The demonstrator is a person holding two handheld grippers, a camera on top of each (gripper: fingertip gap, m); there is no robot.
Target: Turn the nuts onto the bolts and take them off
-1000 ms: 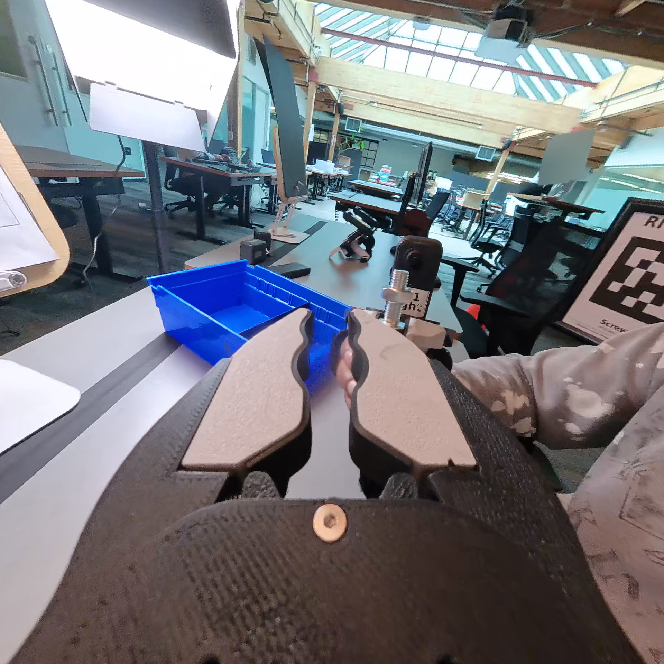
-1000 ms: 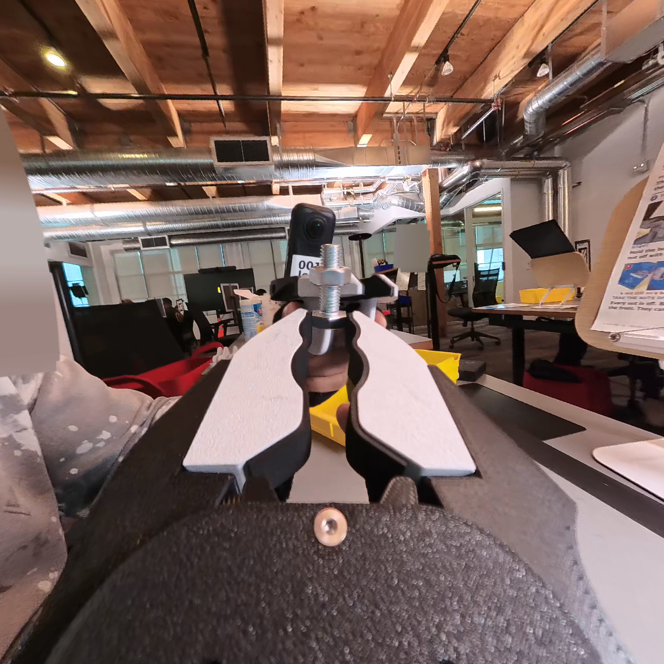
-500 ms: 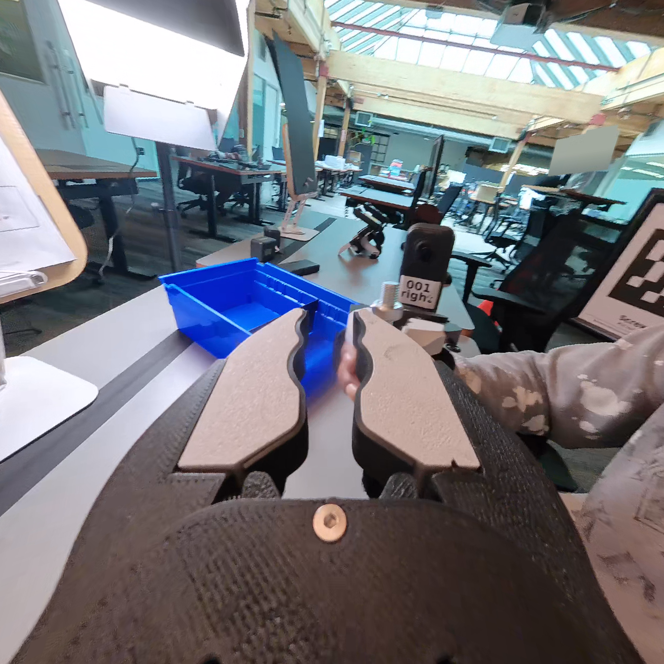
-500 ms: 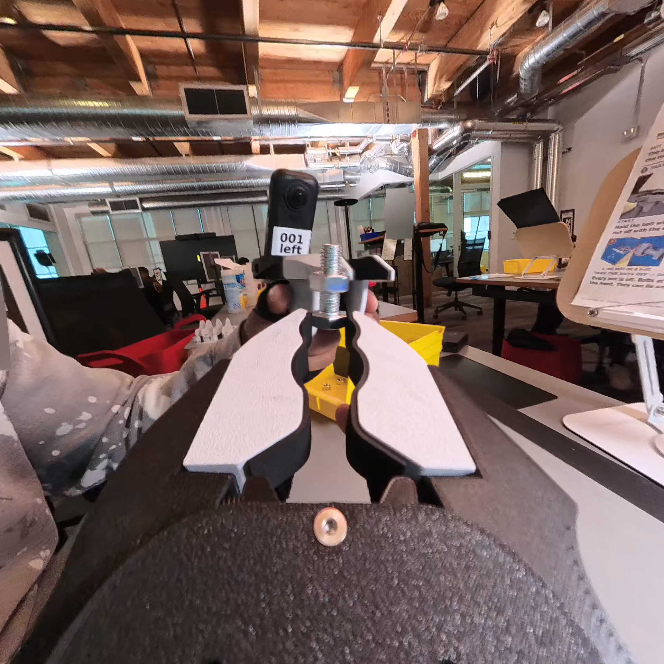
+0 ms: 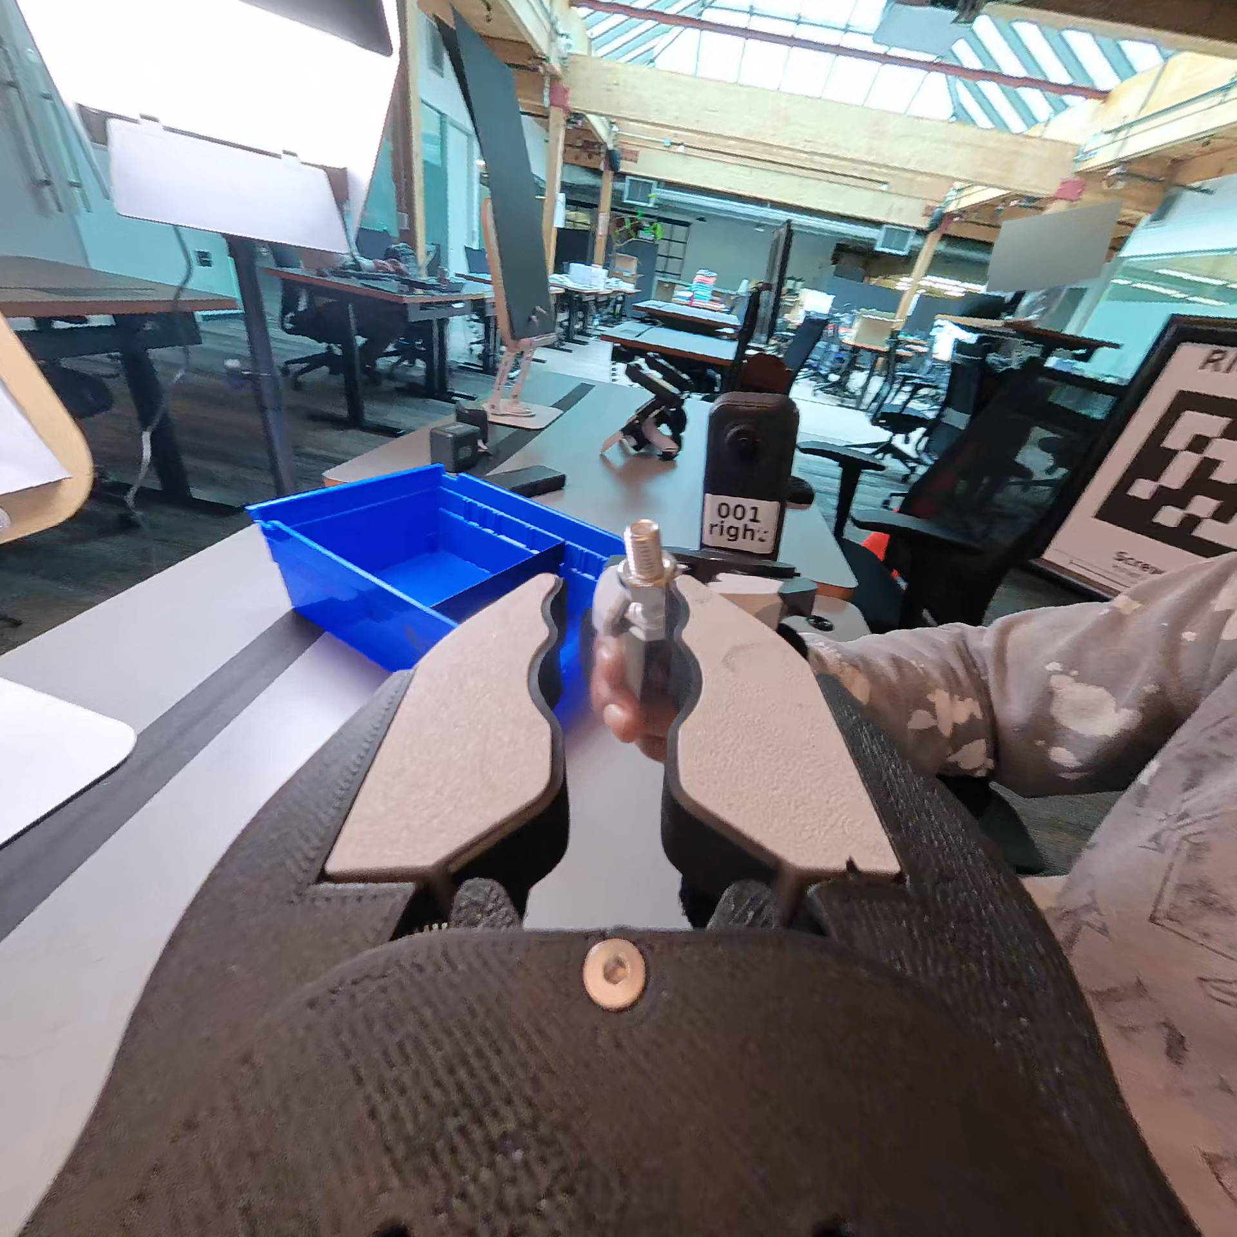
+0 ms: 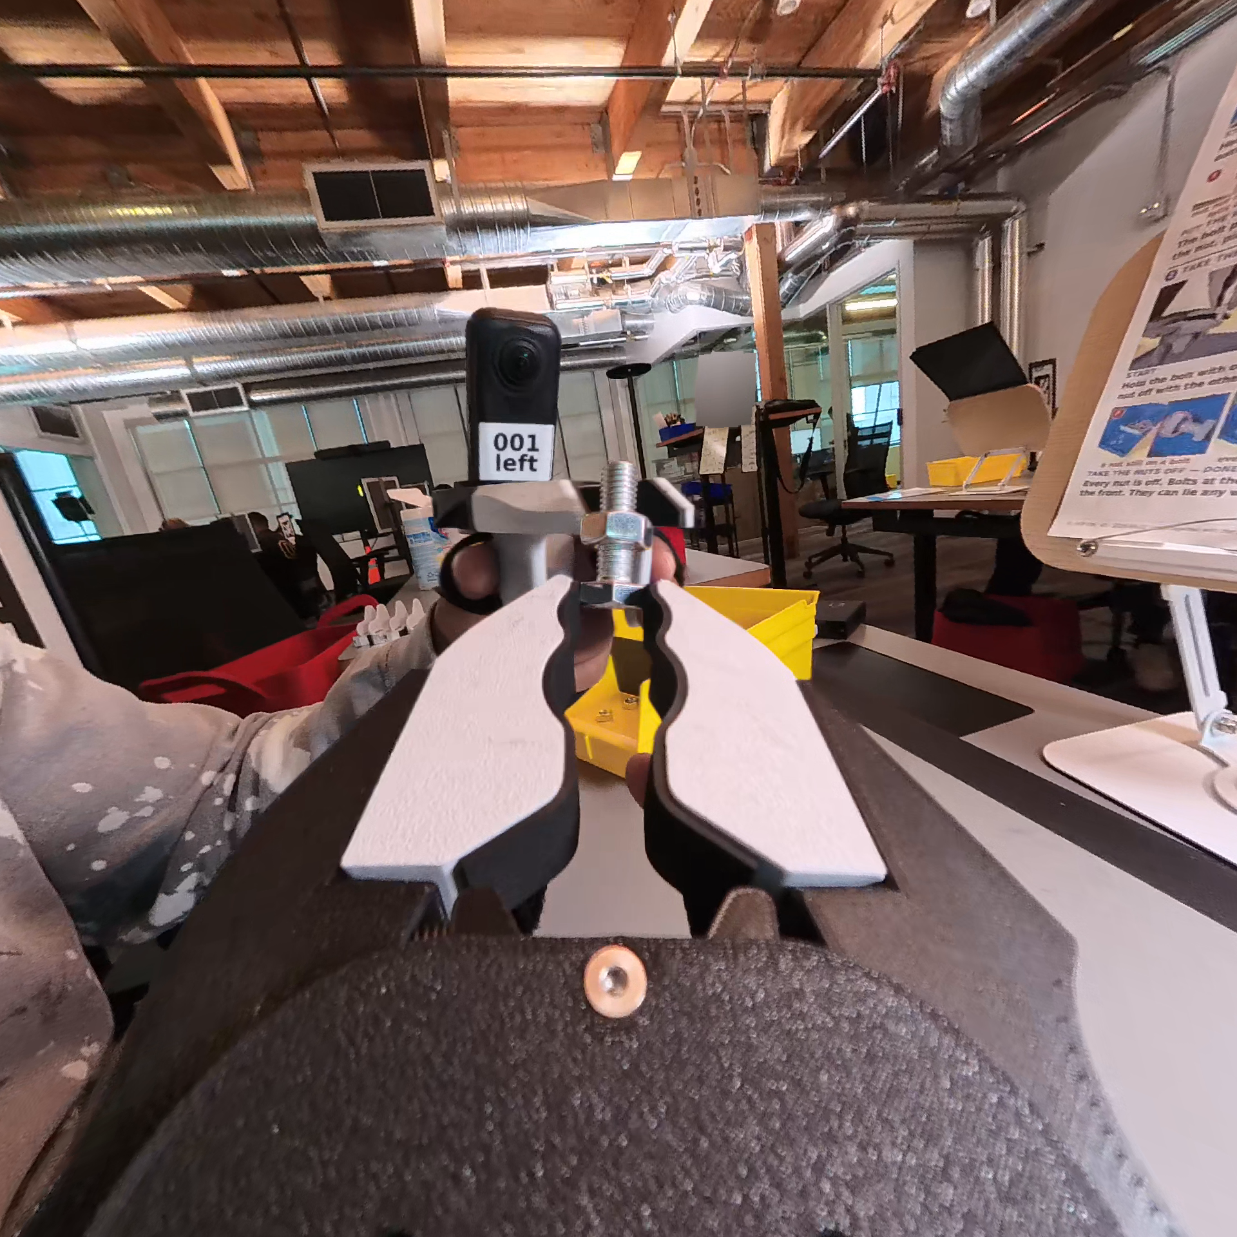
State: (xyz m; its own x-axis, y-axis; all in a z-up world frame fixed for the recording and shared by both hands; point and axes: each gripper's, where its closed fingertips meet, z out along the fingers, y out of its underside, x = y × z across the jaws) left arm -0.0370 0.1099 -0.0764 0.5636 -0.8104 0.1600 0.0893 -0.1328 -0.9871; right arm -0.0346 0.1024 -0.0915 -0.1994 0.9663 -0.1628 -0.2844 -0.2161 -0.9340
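A silver bolt (image 6: 617, 562) stands upright with a hex nut (image 6: 616, 532) partway down its thread. My right gripper (image 6: 616, 596) is shut on the bolt's head and holds it above the table. My left gripper (image 5: 616, 586) is open, and the nut (image 5: 646, 577) and bolt sit between its fingertips, close to the right finger, with a gap on the left side. In the right wrist view the left gripper (image 6: 612, 512) lies level with the nut, one finger on each side. In the left wrist view the right gripper's fingers are hidden; its camera body (image 5: 750, 455) shows.
A blue bin (image 5: 375, 602) stands on the grey table beyond my left gripper. A yellow bin (image 6: 756, 622) with a few loose nuts lies under the bolt. A red tub (image 6: 268, 663) is at left. An instruction board (image 6: 1151, 401) on a white base (image 6: 1138, 756) is at right. My left and right fingertips are right by each other.
My left gripper has moved in on the bolt and its jaws have widened; the nut now sits between its fingertips. The right gripper still holds the bolt.
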